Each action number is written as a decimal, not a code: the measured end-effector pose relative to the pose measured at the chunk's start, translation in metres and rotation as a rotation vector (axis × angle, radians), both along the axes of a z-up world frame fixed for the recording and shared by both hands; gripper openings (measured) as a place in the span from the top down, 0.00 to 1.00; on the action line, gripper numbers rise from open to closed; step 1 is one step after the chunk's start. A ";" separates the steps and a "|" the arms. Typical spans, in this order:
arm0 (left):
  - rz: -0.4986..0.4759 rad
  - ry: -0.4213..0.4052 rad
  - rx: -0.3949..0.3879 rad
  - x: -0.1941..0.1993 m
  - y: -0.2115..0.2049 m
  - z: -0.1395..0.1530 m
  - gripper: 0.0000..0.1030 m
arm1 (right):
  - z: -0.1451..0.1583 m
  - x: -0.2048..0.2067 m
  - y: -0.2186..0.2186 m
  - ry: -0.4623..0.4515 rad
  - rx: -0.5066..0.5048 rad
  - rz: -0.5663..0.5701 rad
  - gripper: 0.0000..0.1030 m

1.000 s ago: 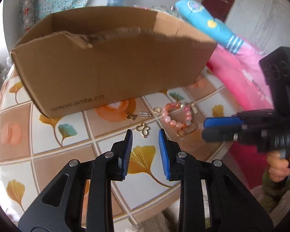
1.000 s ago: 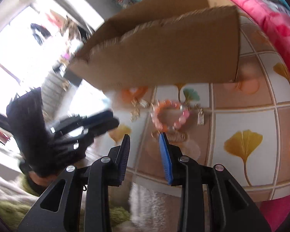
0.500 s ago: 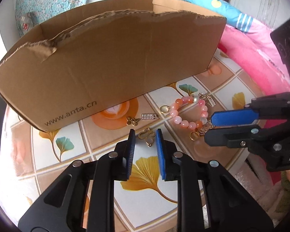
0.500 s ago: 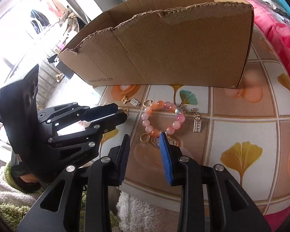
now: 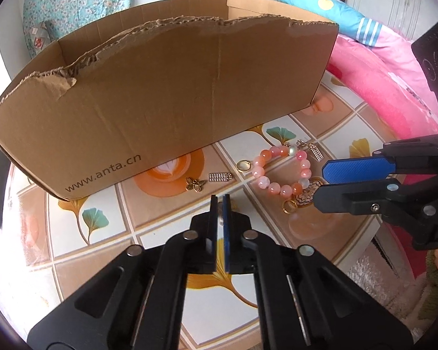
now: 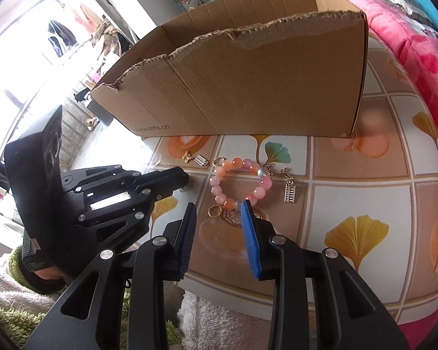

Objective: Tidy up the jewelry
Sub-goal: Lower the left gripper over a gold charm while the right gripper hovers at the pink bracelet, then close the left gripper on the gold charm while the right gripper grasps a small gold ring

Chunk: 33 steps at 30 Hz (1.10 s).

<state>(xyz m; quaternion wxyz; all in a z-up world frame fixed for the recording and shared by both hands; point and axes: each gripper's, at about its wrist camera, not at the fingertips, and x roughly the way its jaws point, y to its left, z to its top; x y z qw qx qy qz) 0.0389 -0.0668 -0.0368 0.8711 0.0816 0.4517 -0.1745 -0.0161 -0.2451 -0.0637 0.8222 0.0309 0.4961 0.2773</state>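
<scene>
**Spotter:** Jewelry check: where is it all sitting?

**Me:** Centre right of the left view, loose on the glossy patterned tabletop (image 5: 96, 233). The bead bracelet (image 5: 261, 179) has smooth round pink and orange beads. To its left lie a thin gold ring (image 5: 243, 165), a ridged little bar charm (image 5: 220, 177) and a flat butterfly charm (image 5: 195, 185). The cardboard box (image 5: 175, 102) with the torn, fuzzy rim fills the upper frame.

**Spotter:** Claws?

**Me:** My left gripper (image 5: 219, 201) is pinched nearly together at lower centre. Whether it's got anything, I can't tell. My right gripper (image 6: 218, 204) is spread wide, straddling the bracelet's near edge.

**Spotter:** Risks?

**Me:** Slick beads could roll out of a squeeze, I reckon. The dangling silver pendant (image 6: 290, 194) might snag. Both claws are crowded together, so a nudge could sweep tiny charms off the table's near edge.
</scene>
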 end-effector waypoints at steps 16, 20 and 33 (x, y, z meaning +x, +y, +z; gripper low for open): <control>0.027 0.038 -0.116 -0.008 0.019 0.007 0.85 | -0.001 -0.008 0.020 -0.010 -0.029 0.045 0.69; 0.031 0.056 -0.109 -0.005 0.012 -0.001 0.82 | -0.002 -0.006 0.019 -0.009 -0.030 0.035 0.69; -0.002 -0.007 0.026 -0.006 -0.008 -0.002 0.90 | -0.003 -0.004 0.009 -0.007 -0.021 0.018 0.69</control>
